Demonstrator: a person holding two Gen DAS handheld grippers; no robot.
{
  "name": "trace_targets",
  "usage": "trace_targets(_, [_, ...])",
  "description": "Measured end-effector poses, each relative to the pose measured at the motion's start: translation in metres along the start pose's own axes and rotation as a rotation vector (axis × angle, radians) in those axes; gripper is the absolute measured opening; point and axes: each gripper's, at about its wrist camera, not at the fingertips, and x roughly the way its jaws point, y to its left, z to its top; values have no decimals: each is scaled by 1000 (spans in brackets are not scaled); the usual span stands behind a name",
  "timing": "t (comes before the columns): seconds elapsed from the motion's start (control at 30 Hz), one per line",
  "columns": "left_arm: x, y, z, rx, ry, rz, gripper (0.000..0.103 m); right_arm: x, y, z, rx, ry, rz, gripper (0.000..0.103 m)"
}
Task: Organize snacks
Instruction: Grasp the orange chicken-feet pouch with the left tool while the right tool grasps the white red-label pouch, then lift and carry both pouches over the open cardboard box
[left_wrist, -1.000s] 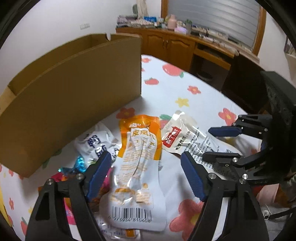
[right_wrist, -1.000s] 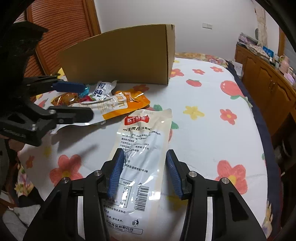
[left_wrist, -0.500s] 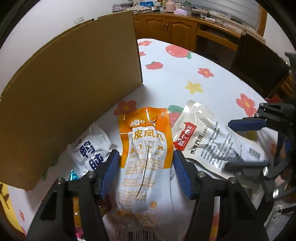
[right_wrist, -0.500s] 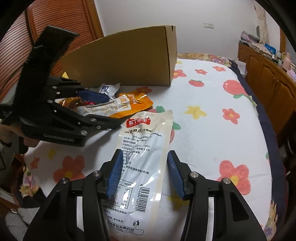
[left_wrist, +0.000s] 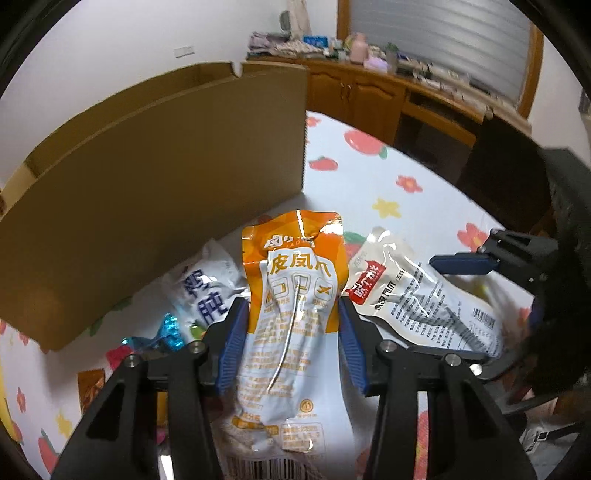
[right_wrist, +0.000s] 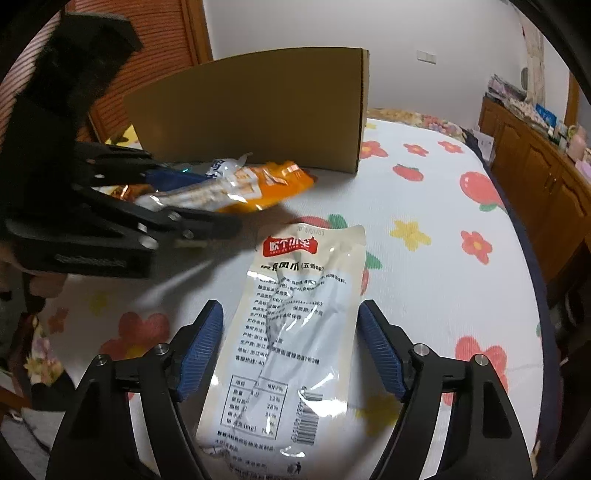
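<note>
My left gripper (left_wrist: 291, 347) is shut on the orange and white snack pouch (left_wrist: 295, 306) and holds it lifted off the table; in the right wrist view the pouch (right_wrist: 236, 188) hangs between its fingers. My right gripper (right_wrist: 290, 350) is open, its blue pads on either side of the white snack pouch with a red label (right_wrist: 291, 325), which lies flat on the table; that pouch also shows in the left wrist view (left_wrist: 410, 295). A tall open cardboard box (left_wrist: 155, 173) stands behind the snacks.
A white and blue packet (left_wrist: 207, 284), a teal candy wrapper (left_wrist: 170, 328) and other small snacks lie by the box wall. The table has a flowered cloth (right_wrist: 436, 229). Wooden cabinets (left_wrist: 373, 96) stand behind, a wooden door (right_wrist: 166, 40) at the left.
My left gripper closed on the orange pouch and lifted it off the table. My right gripper opened wider around the white pouch.
</note>
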Motion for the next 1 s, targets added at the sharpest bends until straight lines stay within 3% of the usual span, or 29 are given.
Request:
trace_targets(0.17, [-18, 10, -5, -65, -69, -9, 47, 3, 8, -1, -42, 8, -54, 78])
trace_targets(0.43, [-39, 19, -14, -138, -172, -8, 47, 4, 7, 1, -27, 22, -62, 79])
trace_targets(0.73, [-54, 26, -31, -191, -226, -9, 47, 7, 7, 3, -23, 28, -69, 78])
trace_targets(1.0, [-65, 31, -38, -223, -247, 5, 48, 3, 7, 2, -30, 43, -52, 58])
